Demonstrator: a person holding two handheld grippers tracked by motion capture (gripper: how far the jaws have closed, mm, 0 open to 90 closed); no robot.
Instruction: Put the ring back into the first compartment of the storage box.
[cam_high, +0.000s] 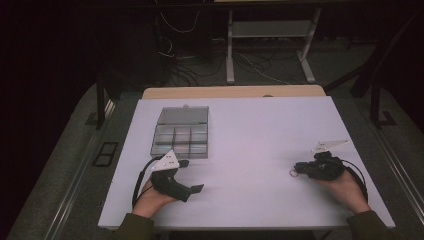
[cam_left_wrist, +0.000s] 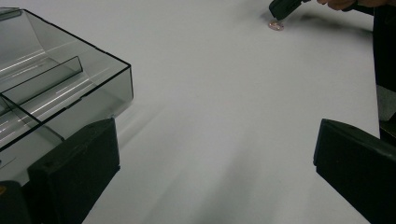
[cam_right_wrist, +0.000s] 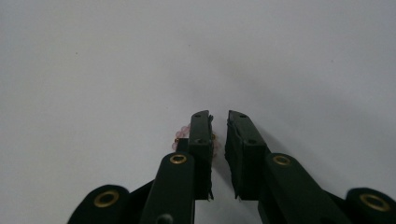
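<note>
High view: left gripper (cam_high: 187, 176) spread wide, just short of the clear smoky plastic compartment box (cam_high: 182, 131); right gripper (cam_high: 300, 168) low on the white table (cam_high: 260, 135), small pink beaded bracelet (cam_high: 293, 173) at its tip.

Left gripper view: open box corner beside the near jaw, bracelet (cam_left_wrist: 275, 25) far ahead.

Right gripper view: jaws nearly together, a sliver apart, beads (cam_right_wrist: 180, 135) peeking beside one jaw. Pinched or merely alongside? Cannot tell. Risk: beads slipping free on lift.

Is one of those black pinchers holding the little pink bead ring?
It cannot be told. The right gripper has its jaws nearly closed with the pink bead bracelet at the left jaw, partly hidden. The left gripper is wide open, holding nothing.
</note>
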